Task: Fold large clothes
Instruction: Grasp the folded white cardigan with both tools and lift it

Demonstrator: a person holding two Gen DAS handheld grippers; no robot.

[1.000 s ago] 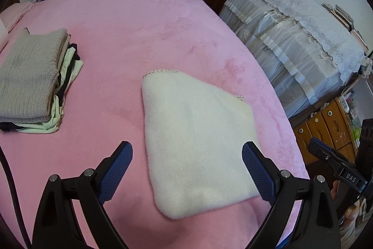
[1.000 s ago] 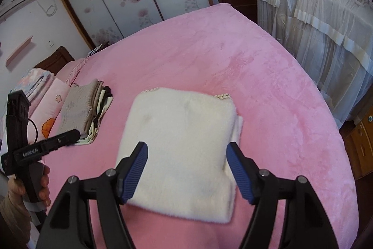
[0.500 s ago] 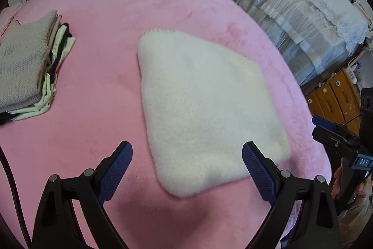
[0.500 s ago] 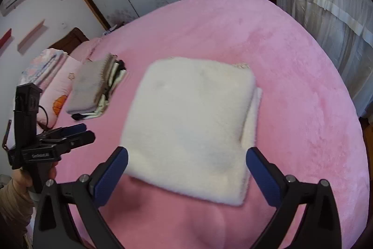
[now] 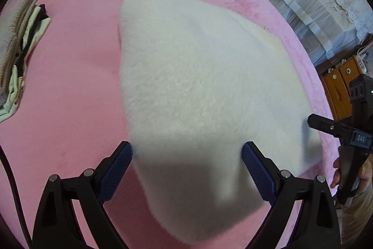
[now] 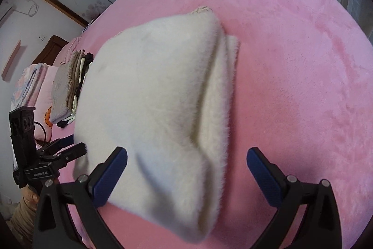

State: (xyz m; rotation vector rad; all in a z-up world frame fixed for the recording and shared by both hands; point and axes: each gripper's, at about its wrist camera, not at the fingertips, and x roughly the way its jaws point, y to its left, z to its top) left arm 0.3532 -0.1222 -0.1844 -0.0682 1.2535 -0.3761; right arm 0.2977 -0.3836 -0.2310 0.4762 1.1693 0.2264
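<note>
Right wrist view: right gripper (image 6: 186,173) jaws just widened, spread over folded white fleece (image 6: 158,97). Left gripper (image 5: 186,167) spread too, both lower than before, nothing pinched. Pickup likely next; pile (image 5: 16,48) at ten o'clock.

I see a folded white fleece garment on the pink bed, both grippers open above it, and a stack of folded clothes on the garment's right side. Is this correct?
Not quite. In the left wrist view, the stack of folded clothes lies to the left of the white fleece garment, not the right. The rest holds: both the left gripper and right gripper are open.
</note>
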